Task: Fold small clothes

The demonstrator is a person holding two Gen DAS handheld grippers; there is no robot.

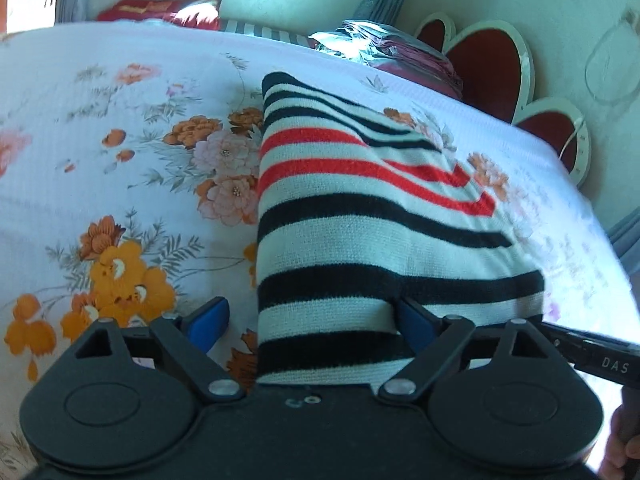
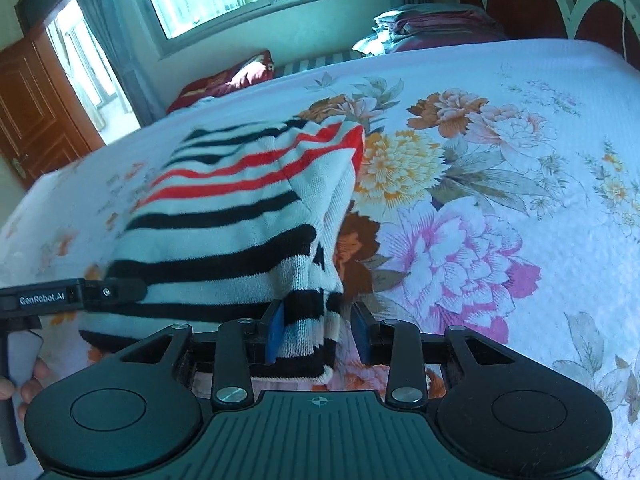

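findings from both wrist views, as recorded:

found striped knit garment (image 1: pixel 360 208), white with black and red bands, lying on floral bedsheet (image 1: pixel 120 140). ran from lower centre to upper centre of the left wrist view, and across centre left of the right wrist view. appeared doubled over, with a fold along its right edge in the right wrist view.

noted left gripper (image 1: pixel 312 316) released, jaws spread wide. observed near end of the cloth lying between them, draped against the blue pad at right of frame and clear of the pad at left of frame, with sheet showing in the gap.

noted right gripper (image 2: pixel 319 330) partly parted, not clenched. saw a bunched corner of the cloth hanging between the pads, touching the pad at left of frame, with a sliver of sheet visible before the other pad. could not confirm any firm grasp.

logged fingers of a hand (image 2: pixel 32 376) at lower left edge of the right wrist view, on the other tool's handle.

recorded folded bedding pile (image 2: pixel 432 24) and red scalloped headboard (image 1: pixel 492 68) at upper right, red pillow (image 1: pixel 160 10) at upper left.
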